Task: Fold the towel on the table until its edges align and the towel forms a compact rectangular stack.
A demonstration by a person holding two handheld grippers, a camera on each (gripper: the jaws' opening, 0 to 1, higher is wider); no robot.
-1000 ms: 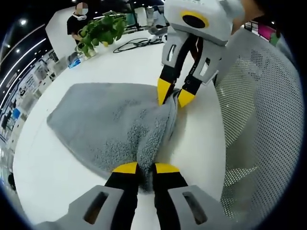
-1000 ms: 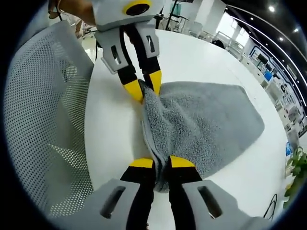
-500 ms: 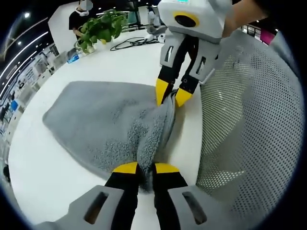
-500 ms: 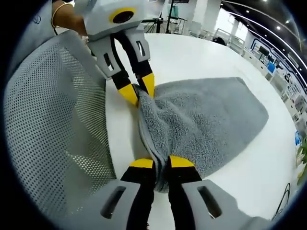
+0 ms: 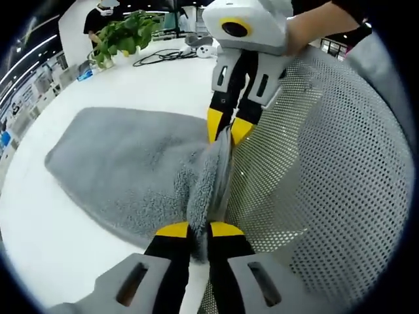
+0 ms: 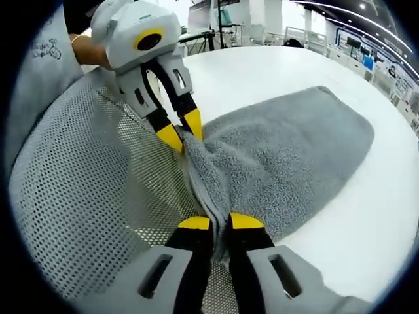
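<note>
White counter (image 5: 39,216), broad and round-edged, carrying the grey towel (image 5: 124,170). Same counter (image 6: 366,222) pale and bare beyond the cloth in the right gripper view. Beside the counter edge, a grey perforated mesh chair back (image 5: 327,183), curving under both grippers; likewise on the near side in the right gripper view (image 6: 85,209).

Towel (image 6: 288,157) lying mostly flat on the counter, one long edge gathered up into a raised ridge stretched between the two grippers, that ridge hanging over the counter's edge above the mesh.

Left gripper (image 5: 199,230) clenched on the near end of the ridge, yellow tips pinching the terry cloth. Seen from the other side, left gripper (image 6: 182,134) reaching down from a white housing, tips clamped on the far end of the fold. Right gripper (image 6: 220,222) gripping its own end of the same edge, cloth squeezed between the yellow tips; across the way, right gripper (image 5: 224,125) closed on the towel, held by a hand (image 5: 314,29) in a dark sleeve.

Farther off, at the counter's far side: a leafy green plant (image 5: 121,36), a dark cable (image 5: 163,57) coiled on the surface, and a person (image 5: 98,16) in dark clothing behind.
</note>
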